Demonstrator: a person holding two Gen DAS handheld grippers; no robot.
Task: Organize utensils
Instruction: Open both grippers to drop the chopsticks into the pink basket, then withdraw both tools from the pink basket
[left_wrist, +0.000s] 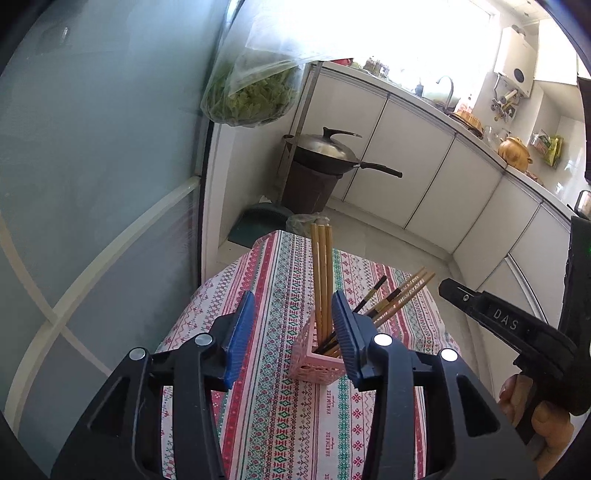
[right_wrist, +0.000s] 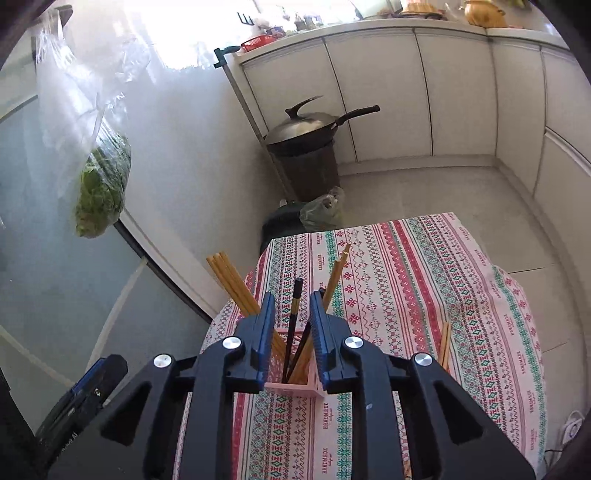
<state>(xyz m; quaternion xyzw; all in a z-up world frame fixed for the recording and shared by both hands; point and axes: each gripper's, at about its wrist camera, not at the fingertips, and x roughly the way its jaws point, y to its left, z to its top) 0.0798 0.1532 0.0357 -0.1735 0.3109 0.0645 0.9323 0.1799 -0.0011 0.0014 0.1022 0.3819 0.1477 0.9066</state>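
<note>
- My left tongs (left_wrist: 293, 317) hang spread over the bench (left_wrist: 284, 424), pinching nothing.
- My right tongs (right_wrist: 292, 317) are parted; a dark chopstick (right_wrist: 295, 306) stands between the pads, untouched.
- The pink holder (left_wrist: 316, 363) with chopsticks (left_wrist: 321, 273) sits near the bench's left edge.
- One loose pair (right_wrist: 444, 345) lies toward the right edge.

A patterned cloth (right_wrist: 424, 280) covers the table. Beyond the table's far edge, a lidded wok (left_wrist: 325, 149) rests on a dark bin (left_wrist: 308, 190). A clear bag of greens (left_wrist: 255, 96) hangs beside a glass door (left_wrist: 92, 177). White cabinets (right_wrist: 388, 92) line the wall, with a faucet (left_wrist: 447, 88) and a yellow clay pot (left_wrist: 513, 149) on the counter.
</note>
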